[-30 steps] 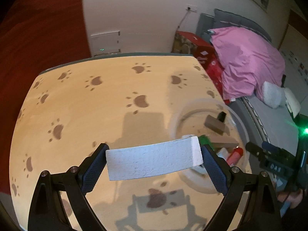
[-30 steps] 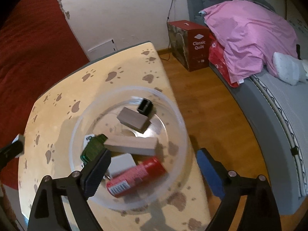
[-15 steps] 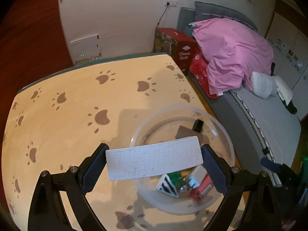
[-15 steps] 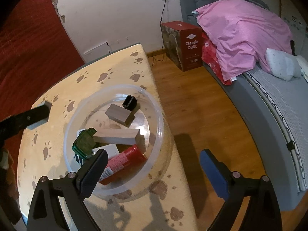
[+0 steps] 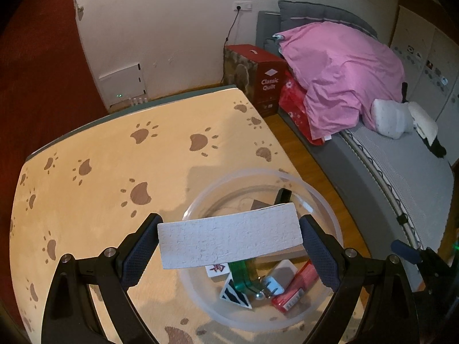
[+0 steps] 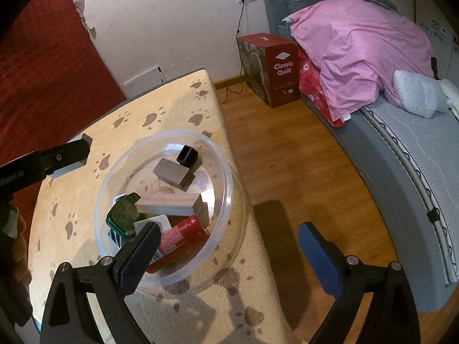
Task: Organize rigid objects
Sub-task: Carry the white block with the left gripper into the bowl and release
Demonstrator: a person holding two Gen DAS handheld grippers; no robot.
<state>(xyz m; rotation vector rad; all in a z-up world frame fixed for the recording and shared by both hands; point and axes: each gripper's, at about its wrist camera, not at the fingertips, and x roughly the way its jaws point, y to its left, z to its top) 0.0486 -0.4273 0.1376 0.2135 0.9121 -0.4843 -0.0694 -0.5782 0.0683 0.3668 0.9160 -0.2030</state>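
1. Left gripper (image 5: 229, 238) fingers clenched on the white rough-faced rectangular block (image 5: 229, 239), end to end.
2. Since a second ago, the block has travelled from over bare desk (image 5: 114, 172) to above the clear round plastic bowl (image 5: 198, 206); the bowl stayed put.
3. Right gripper (image 6: 226, 250) fingers spread, empty, near the bowl's edge.
4. Likely next: lower, release.

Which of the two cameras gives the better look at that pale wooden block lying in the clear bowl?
The right wrist view. There the wooden block lies in plain sight inside the bowl. In the left wrist view, the white slab held in the left claw hides nearly all of it.
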